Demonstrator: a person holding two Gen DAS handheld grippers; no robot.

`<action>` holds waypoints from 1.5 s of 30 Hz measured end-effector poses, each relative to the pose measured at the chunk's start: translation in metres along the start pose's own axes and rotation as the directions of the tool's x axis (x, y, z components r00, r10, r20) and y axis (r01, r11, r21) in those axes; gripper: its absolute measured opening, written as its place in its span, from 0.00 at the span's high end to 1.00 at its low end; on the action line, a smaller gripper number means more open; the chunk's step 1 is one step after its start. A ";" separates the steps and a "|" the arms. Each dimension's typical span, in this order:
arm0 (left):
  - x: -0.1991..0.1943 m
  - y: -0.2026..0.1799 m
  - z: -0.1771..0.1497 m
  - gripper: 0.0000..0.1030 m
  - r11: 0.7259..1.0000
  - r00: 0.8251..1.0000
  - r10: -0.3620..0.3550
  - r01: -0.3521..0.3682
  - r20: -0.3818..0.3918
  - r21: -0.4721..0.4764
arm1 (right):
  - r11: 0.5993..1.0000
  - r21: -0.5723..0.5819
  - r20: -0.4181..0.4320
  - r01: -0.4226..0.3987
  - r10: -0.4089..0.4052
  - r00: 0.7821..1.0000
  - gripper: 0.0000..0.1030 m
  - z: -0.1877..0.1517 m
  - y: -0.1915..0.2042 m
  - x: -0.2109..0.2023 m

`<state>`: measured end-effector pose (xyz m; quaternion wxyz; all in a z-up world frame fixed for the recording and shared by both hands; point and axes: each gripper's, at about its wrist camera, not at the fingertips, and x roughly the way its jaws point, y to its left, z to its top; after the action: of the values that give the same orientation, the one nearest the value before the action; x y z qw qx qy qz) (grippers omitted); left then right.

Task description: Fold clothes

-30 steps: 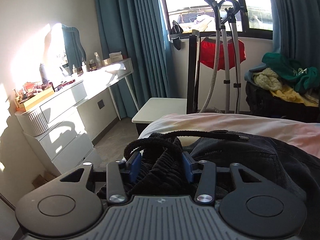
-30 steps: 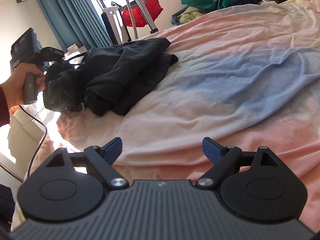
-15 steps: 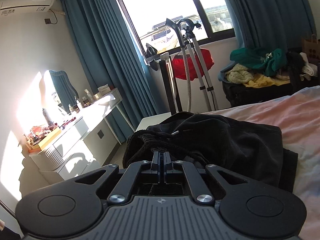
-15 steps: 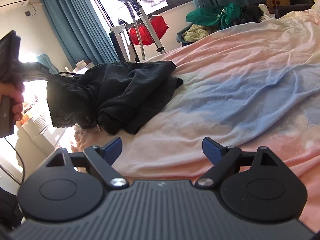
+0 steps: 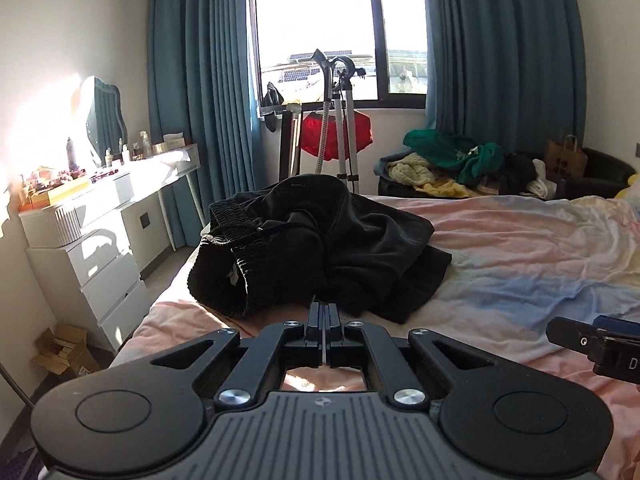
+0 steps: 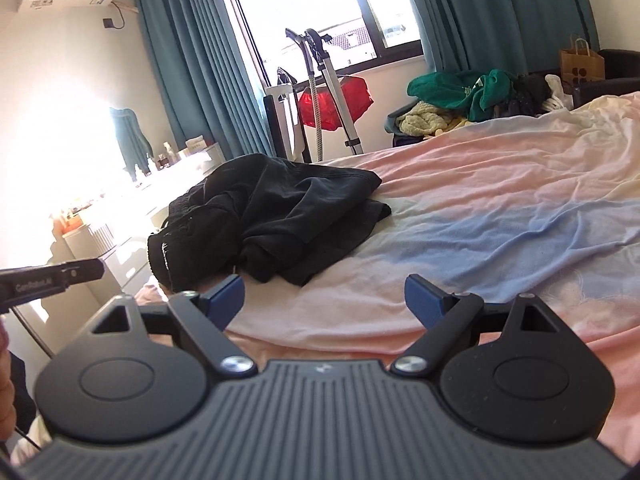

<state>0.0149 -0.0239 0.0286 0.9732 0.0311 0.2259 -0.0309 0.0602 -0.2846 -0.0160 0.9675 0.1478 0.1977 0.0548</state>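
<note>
Both claws off the black garment, which sits crumpled on the bed.

Your left claw [image 5: 323,312] is clenched tight on nothing (fingers pressed flat together), just short of the black garment [image 5: 320,252], which lies bunched near the corner of the bed [image 5: 520,248], ribbed waistband toward the dressing table [image 5: 104,196]. Your right claw [image 6: 324,296] is released, blue pads spread wide, hovering over the pink and blue sheet with the heap just ahead of its left pad.
</note>
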 end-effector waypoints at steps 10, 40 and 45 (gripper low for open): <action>0.027 0.050 -0.002 0.82 0.995 0.999 0.036 -0.037 -0.014 -0.088 | 0.983 -0.154 -0.080 -0.096 0.085 0.993 0.14 0.030 0.051 0.055; 0.132 0.155 -0.035 0.63 0.936 0.988 0.149 -0.126 0.045 -0.329 | 0.668 -0.742 -0.068 0.058 -0.161 0.985 0.91 0.112 0.305 0.370; 0.112 0.142 -0.029 0.63 0.939 0.990 0.114 -0.078 0.088 -0.334 | 0.764 -0.632 0.040 0.129 -0.134 0.990 0.91 0.143 0.241 0.255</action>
<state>0.1130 0.1146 -0.0400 0.9756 -0.1227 0.1742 0.0532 0.3395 -0.0515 0.0900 0.9614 -0.2005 0.1814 0.0508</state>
